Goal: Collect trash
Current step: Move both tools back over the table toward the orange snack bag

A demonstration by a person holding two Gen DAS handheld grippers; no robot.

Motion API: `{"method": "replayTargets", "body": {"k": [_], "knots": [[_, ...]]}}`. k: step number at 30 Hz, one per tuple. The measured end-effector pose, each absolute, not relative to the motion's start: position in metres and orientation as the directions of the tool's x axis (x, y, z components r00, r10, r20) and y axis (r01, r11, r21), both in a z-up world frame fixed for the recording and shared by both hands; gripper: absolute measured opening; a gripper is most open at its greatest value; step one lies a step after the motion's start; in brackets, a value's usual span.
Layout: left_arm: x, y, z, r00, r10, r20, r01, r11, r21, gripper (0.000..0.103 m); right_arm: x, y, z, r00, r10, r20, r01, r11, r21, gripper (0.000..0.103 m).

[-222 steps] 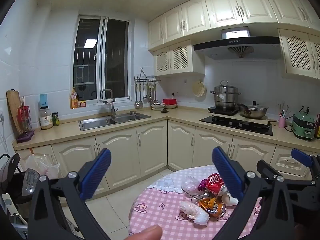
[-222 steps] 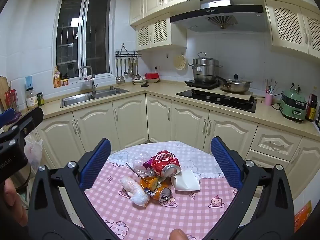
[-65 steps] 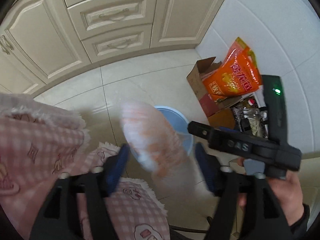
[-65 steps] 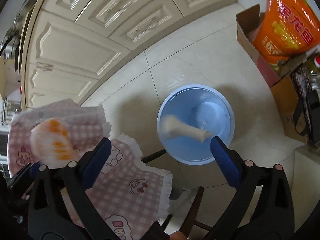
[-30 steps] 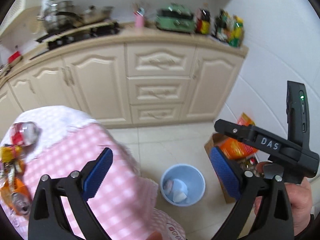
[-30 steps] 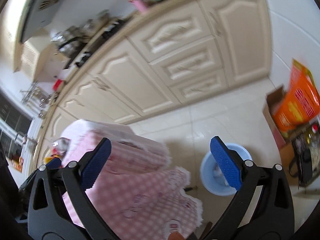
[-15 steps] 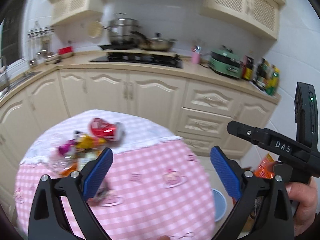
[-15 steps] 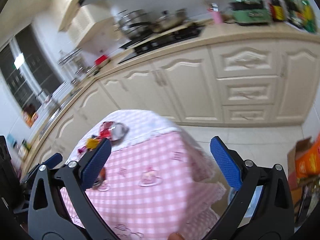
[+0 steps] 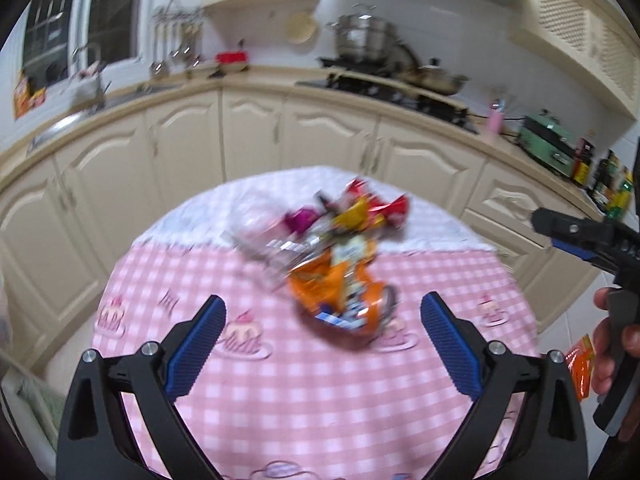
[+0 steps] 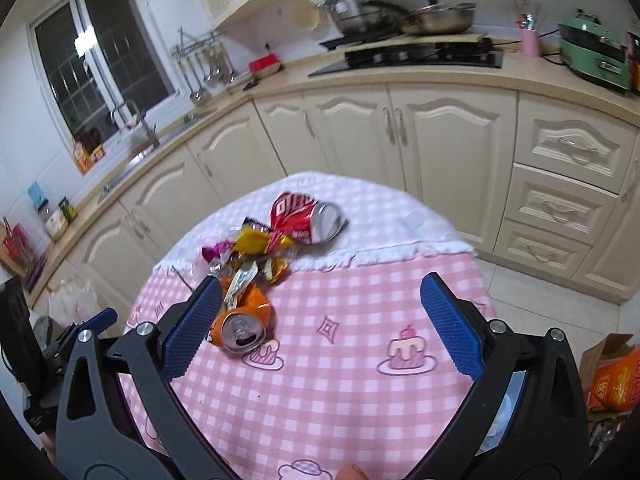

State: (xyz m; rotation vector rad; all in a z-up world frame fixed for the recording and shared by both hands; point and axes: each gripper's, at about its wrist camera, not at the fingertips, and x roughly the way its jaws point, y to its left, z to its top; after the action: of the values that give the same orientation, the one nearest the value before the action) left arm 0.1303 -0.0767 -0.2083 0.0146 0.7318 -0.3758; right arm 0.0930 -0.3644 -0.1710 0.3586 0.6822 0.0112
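Note:
A heap of trash lies on the round table with a pink checked cloth (image 10: 352, 364): a crushed orange can (image 10: 242, 322), a crushed red can (image 10: 306, 218), and yellow and purple wrappers (image 10: 256, 242). The same heap shows blurred in the left wrist view, with the orange can (image 9: 340, 292) nearest. My left gripper (image 9: 320, 344) is open and empty just in front of the orange can. My right gripper (image 10: 320, 320) is open and empty above the cloth, the orange can beside its left finger (image 10: 192, 328). The blue bin (image 10: 502, 412) peeks out behind the right finger.
Cream kitchen cabinets (image 10: 440, 140) curve around behind the table, with a hob and pots (image 10: 400, 12) on the counter. A cardboard box with an orange bag (image 10: 612, 376) sits on the floor at right. The right gripper's handle (image 9: 600, 240) shows in the left wrist view.
Both grippers have swung back from the blue bin on the floor to the table and moved closer to the trash heap. The bagged item and the paper cup are no longer on the table.

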Motion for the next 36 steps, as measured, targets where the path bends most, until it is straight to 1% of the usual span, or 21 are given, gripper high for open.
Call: {"method": "replayTargets", "body": {"k": [4, 8, 14, 19, 21, 24, 26, 27, 28, 30, 36], "knots": [[0.146, -0.061, -0.229, 0.659, -0.308, -0.687, 0.286, 0.946, -0.15, 0.096, 0.108, -0.346, -0.181, 0.75, 0.148, -0.645, 0.081, 0.947, 0.311, 0.097], [0.166, -0.059, -0.248, 0.624, -0.321, -0.713, 0.266, 0.944, -0.193, 0.095, 0.121, -0.331, -0.188, 0.724, 0.183, -0.665, 0.037, 0.952, 0.303, 0.097], [0.183, -0.059, -0.267, 0.603, -0.312, -0.734, 0.248, 0.948, -0.199, 0.095, 0.157, -0.283, -0.203, 0.635, 0.303, -0.711, -0.135, 0.949, 0.284, 0.097], [0.184, -0.047, -0.275, 0.6, -0.281, -0.749, 0.219, 0.958, -0.184, 0.095, 0.184, -0.239, -0.22, 0.567, 0.336, -0.752, -0.251, 0.94, 0.231, 0.097], [0.184, -0.039, -0.277, 0.597, -0.276, -0.753, 0.207, 0.96, -0.187, 0.095, 0.19, -0.229, -0.225, 0.554, 0.34, -0.76, -0.281, 0.936, 0.214, 0.092], [0.185, -0.035, -0.278, 0.595, -0.269, -0.757, 0.202, 0.962, -0.183, 0.095, 0.199, -0.215, -0.233, 0.531, 0.325, -0.783, -0.314, 0.933, 0.174, 0.076], [0.187, -0.035, -0.278, 0.592, -0.269, -0.759, 0.205, 0.962, -0.182, 0.095, 0.204, -0.208, -0.239, 0.513, 0.299, -0.805, -0.326, 0.935, 0.14, 0.045], [0.187, -0.035, -0.278, 0.591, -0.271, -0.76, 0.206, 0.961, -0.183, 0.095, 0.204, -0.208, -0.239, 0.515, 0.297, -0.804, -0.327, 0.935, 0.137, 0.041], [0.187, -0.036, -0.278, 0.59, -0.273, -0.76, 0.207, 0.961, -0.184, 0.095, 0.202, -0.21, -0.238, 0.512, 0.319, -0.798, -0.33, 0.93, 0.16, 0.032], [0.188, -0.039, -0.276, 0.589, -0.281, -0.758, 0.214, 0.958, -0.189, 0.095, 0.198, -0.216, -0.233, 0.53, 0.329, -0.781, -0.321, 0.931, 0.174, 0.028], [0.189, -0.061, -0.274, 0.572, -0.323, -0.754, 0.252, 0.944, -0.213, 0.095, 0.183, -0.251, -0.217, 0.587, 0.38, -0.715, -0.26, 0.925, 0.278, 0.026]]}}
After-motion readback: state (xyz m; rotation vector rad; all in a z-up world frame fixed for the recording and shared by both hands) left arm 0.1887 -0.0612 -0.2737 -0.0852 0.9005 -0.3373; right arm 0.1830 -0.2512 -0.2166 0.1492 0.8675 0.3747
